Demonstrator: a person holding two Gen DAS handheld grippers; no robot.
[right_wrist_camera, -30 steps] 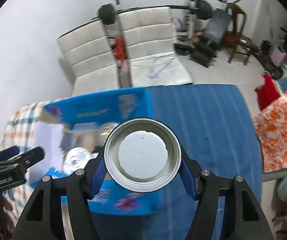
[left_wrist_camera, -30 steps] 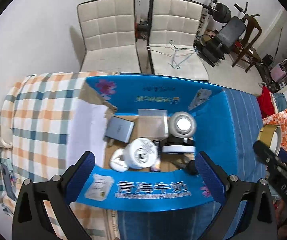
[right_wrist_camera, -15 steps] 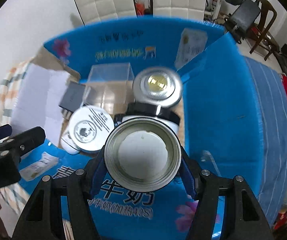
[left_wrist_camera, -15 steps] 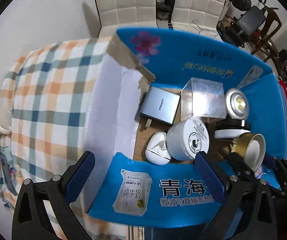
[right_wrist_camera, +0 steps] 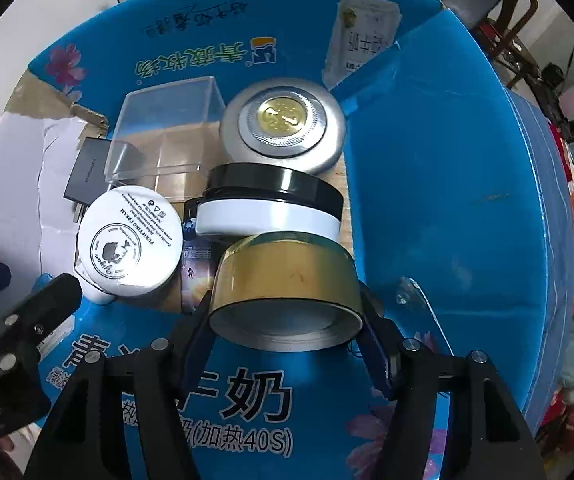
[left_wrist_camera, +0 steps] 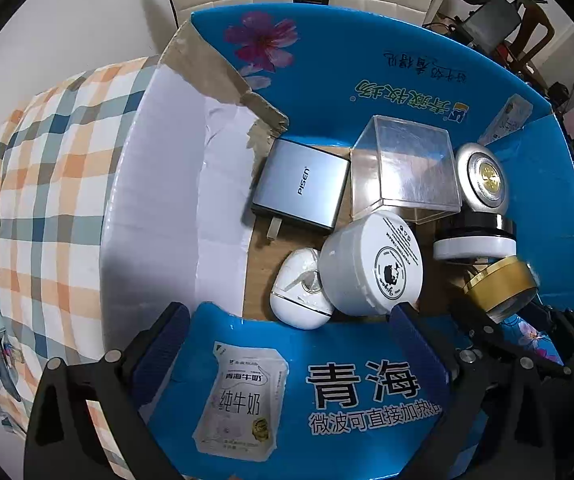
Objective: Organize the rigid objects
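Right gripper fingers clamp gold tin over blue box's near edge; left gripper fingers spread wide.

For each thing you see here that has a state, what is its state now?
Blue cardboard box: flaps open, partly filled.
Gold tape roll: gripped, tilted over the box's near right corner.
Right gripper: shut on the roll.
Left gripper: open, empty.
White round cream jar: lid on, tipped.
Clear plastic cube: empty.
Black-lidded white jar: closed.
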